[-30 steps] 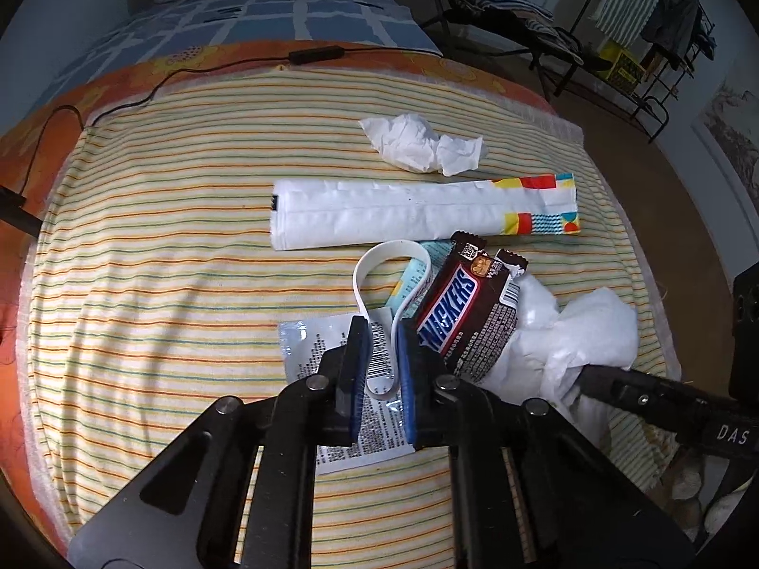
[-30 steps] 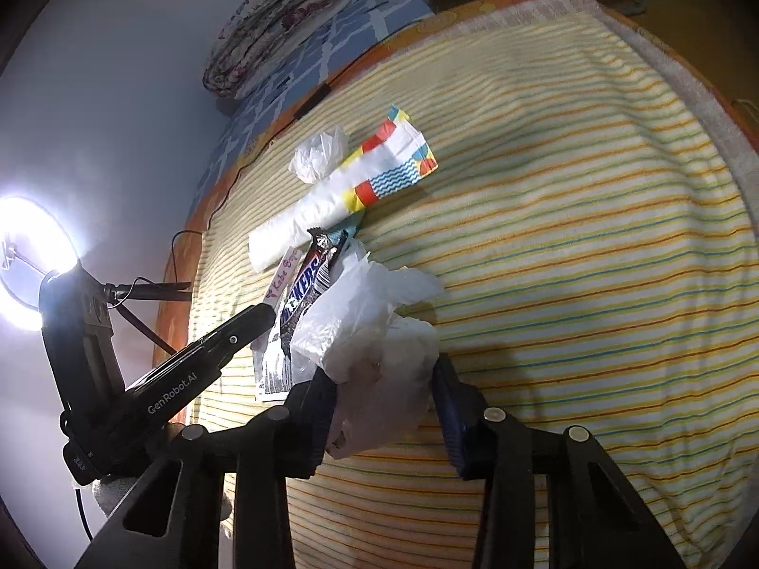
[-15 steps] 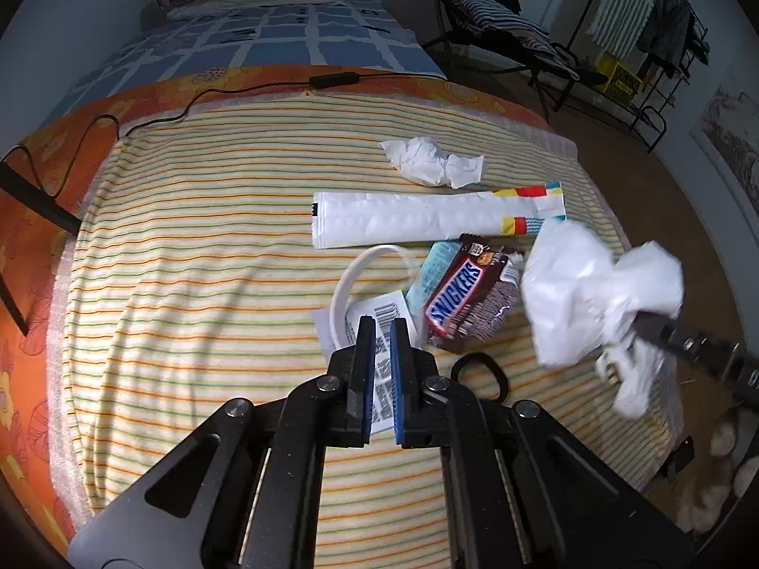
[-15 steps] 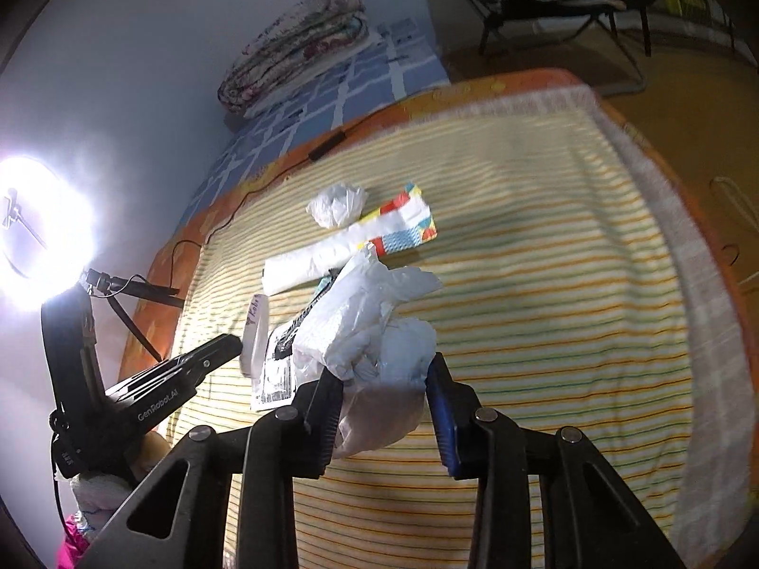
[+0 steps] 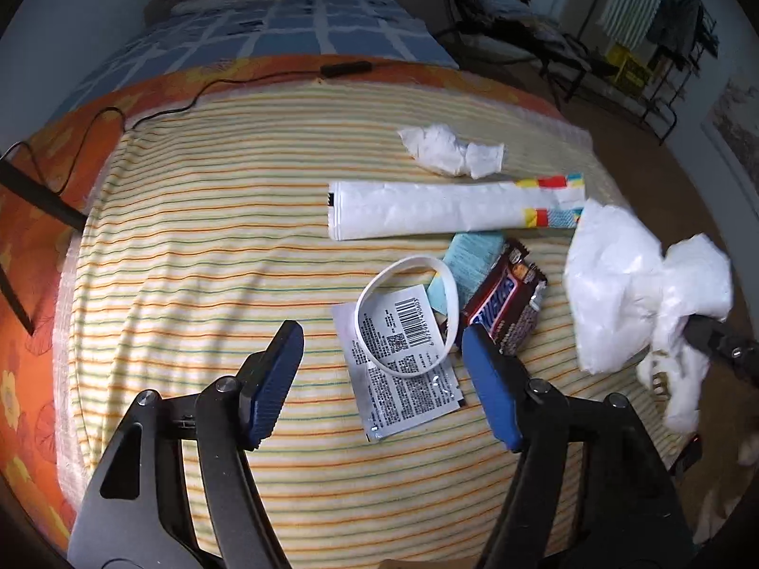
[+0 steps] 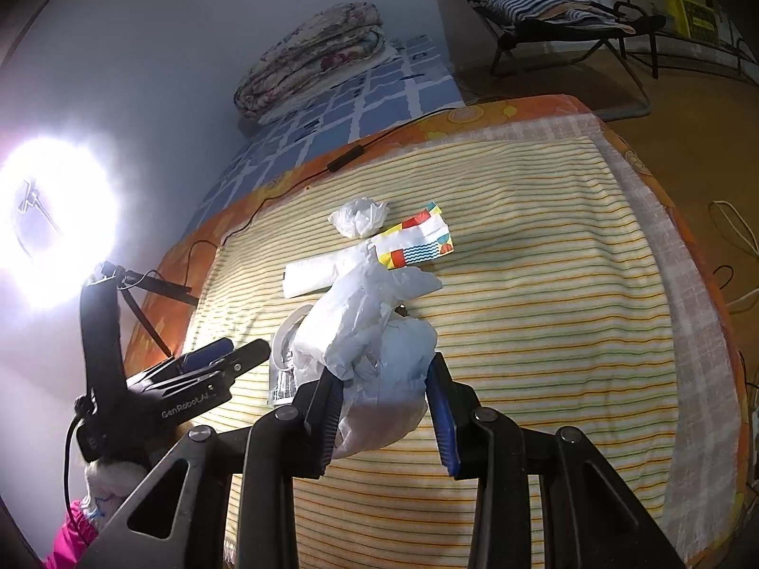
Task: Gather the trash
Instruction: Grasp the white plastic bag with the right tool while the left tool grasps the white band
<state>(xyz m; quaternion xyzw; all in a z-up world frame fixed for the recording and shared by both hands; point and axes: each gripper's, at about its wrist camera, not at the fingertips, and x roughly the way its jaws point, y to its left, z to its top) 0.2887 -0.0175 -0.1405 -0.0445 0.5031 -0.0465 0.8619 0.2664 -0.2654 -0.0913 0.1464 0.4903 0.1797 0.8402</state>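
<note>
My left gripper [image 5: 382, 332] hovers over the striped bedspread [image 5: 213, 246], its jaws opening wide, the pads touching nothing. Just ahead of it lies a white printed sachet [image 5: 403, 374] with a white band [image 5: 412, 261] on top. Beside them are a Snickers wrapper [image 5: 503, 303] and a light blue packet [image 5: 474, 256]. Farther off are a long folded white bag [image 5: 427, 208] and a crumpled tissue [image 5: 446, 149]. My right gripper [image 6: 382, 367] is shut on a bulging white plastic bag [image 6: 374, 332], held above the bed at the right.
A black cable [image 5: 227, 80] runs along the far orange edge of the bed. A black stand leg [image 5: 38, 199] crosses the left edge. A bright ring lamp [image 6: 52, 218] glares at the left, a folded quilt [image 6: 313, 57] lies behind, and a folding chair [image 6: 559, 9] stands on the floor.
My left jaws, shut on the printed sachet earlier, have spread wide, and the sachet lies flat on the bed. My right gripper has lifted the white bag off the bedspread.
</note>
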